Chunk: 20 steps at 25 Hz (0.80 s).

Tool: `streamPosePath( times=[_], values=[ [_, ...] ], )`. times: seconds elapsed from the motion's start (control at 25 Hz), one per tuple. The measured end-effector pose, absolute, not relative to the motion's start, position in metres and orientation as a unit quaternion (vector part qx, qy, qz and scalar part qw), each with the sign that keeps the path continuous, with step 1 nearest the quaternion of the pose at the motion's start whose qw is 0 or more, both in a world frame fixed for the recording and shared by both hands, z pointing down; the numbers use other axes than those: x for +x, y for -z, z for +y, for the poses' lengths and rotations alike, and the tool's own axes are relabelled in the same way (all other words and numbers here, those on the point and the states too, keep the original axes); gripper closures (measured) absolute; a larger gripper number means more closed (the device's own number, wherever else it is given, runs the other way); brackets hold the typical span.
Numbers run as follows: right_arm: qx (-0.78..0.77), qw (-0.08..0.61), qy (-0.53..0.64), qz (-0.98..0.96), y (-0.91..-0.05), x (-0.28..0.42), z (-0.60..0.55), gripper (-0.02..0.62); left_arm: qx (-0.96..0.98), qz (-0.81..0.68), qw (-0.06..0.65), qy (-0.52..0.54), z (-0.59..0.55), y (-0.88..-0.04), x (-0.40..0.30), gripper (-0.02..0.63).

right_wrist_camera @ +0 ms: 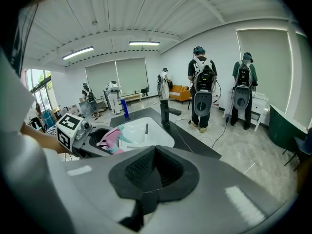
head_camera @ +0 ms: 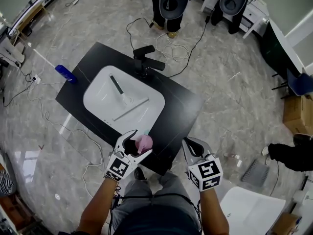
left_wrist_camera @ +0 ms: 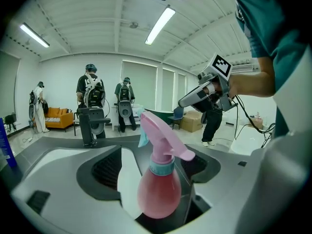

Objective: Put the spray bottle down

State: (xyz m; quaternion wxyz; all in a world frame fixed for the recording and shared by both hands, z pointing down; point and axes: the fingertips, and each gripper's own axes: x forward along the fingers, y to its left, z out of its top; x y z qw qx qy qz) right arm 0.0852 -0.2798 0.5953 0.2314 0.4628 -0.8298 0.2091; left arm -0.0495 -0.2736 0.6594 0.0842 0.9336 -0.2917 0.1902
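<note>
"Spray bottle (left_wrist_camera: 159, 186) first: where have you got it?"

"Upright at the near edge of the black worktop (head_camera: 182, 106), just beside the front corner of the white basin (head_camera: 97, 93). It sits between the jaws of my left claw (head_camera: 138, 144), pink body low and trigger head pointing away to the right."

"Are you gripping it?"

"No. The left claw is spread wide, and its own view shows a gap between the pads and the bottle on both sides. The claw body hides the base, so I can't see it touching. But it stands straight with nothing pinching it, so I judge the worktop is carrying it."

"Why that spot?"

"It's flat and off the basin's slope, so the bottle shouldn't tip or slide in. It's also well apart from the black faucet (head_camera: 145, 61) and the blue bottle (head_camera: 65, 73) at the far corner."

"And your right side?"

"My right claw (head_camera: 190, 145) is pressed together with nothing in it. It hovers off the worktop's near edge, out of the way. I'd call the put-down all but done. The left claw must now back off straight, because a brushed pad could topple the bottle."
</note>
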Motion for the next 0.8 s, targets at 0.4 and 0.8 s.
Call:
streamPosePath(
  times=[0.4,0.8],
  values=[
    [0.453,0.229,-0.203,-0.837,-0.566,0.076,-0.285,0.584,0.925,-0.317,0.087,-0.190,-0.264,-0.619,-0.078,0.245],
    [0.435,0.201,-0.197,-0.855,-0.527,0.055,-0.276,0.584,0.910,-0.379,0.071,-0.153,-0.250,-0.551,-0.125,0.480]
  ],
)
